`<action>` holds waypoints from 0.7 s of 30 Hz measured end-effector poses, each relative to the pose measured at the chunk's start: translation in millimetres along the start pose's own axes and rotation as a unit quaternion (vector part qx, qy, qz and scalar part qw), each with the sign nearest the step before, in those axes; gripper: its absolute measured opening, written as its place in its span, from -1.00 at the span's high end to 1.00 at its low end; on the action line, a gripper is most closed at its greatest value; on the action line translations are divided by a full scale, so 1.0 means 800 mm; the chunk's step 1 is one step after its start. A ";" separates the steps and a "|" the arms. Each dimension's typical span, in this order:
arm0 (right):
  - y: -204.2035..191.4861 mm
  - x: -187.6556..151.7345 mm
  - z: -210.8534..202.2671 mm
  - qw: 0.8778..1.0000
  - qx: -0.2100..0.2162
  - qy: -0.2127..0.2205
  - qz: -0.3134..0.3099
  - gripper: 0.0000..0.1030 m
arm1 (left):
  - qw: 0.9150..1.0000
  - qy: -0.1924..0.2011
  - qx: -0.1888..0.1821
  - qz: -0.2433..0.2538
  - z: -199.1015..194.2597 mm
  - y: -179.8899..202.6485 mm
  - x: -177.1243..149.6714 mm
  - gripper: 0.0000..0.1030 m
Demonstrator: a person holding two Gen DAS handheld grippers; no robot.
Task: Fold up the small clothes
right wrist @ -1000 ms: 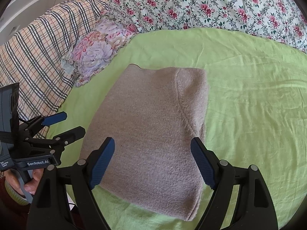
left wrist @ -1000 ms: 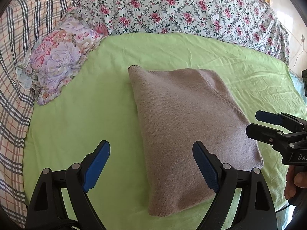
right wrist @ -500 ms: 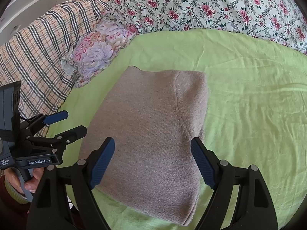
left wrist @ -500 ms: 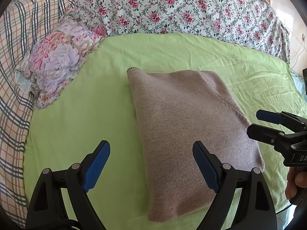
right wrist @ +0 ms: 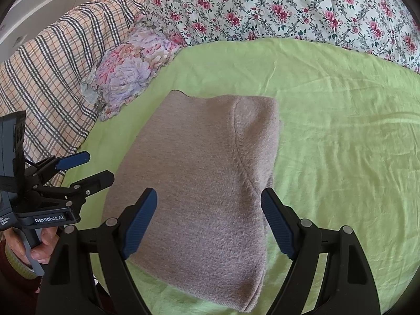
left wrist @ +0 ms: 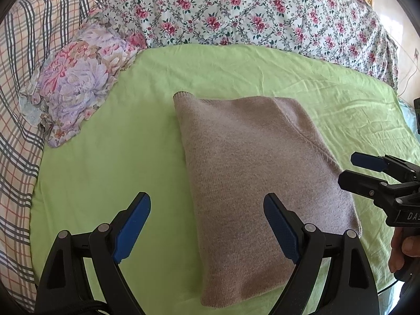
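Nothing has shifted noticeably since a second ago. Both the left gripper (left wrist: 207, 225) and the right gripper (right wrist: 208, 221) hover with jaws spread wide, empty. Just beyond them, the folded sweater (left wrist: 252, 173) lies flat on the green sheet (left wrist: 105, 157), floral pillow (left wrist: 76, 84) farther off.

Your left gripper (left wrist: 207, 229): view shifts slightly; folded sweater (left wrist: 257, 183) sits a touch lower and further left in frame than a second ago. Floral pillow (left wrist: 78, 81) drifts likewise.

Your right gripper (right wrist: 208, 221): sweater's near corner slides further down in its view, closer to frame bottom. Small drift only.
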State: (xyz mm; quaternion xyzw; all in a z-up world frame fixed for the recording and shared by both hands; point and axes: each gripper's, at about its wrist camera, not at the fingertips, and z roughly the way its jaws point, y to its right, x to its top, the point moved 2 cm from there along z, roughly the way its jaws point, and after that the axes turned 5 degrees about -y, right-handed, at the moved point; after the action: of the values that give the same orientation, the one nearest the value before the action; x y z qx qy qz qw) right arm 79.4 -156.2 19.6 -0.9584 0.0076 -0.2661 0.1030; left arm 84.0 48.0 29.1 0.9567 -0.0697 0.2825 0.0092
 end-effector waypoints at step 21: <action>0.000 0.002 0.006 1.000 -0.002 0.002 0.002 -0.59 | 1.000 0.012 0.022 -0.008 0.000 -0.007 0.007 -0.72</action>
State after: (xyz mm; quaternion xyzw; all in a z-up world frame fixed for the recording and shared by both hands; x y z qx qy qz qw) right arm 82.8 -155.0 16.4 -0.9580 0.0107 -0.2680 0.1015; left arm 89.8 52.7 32.2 0.9536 -0.0555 0.2958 -0.0085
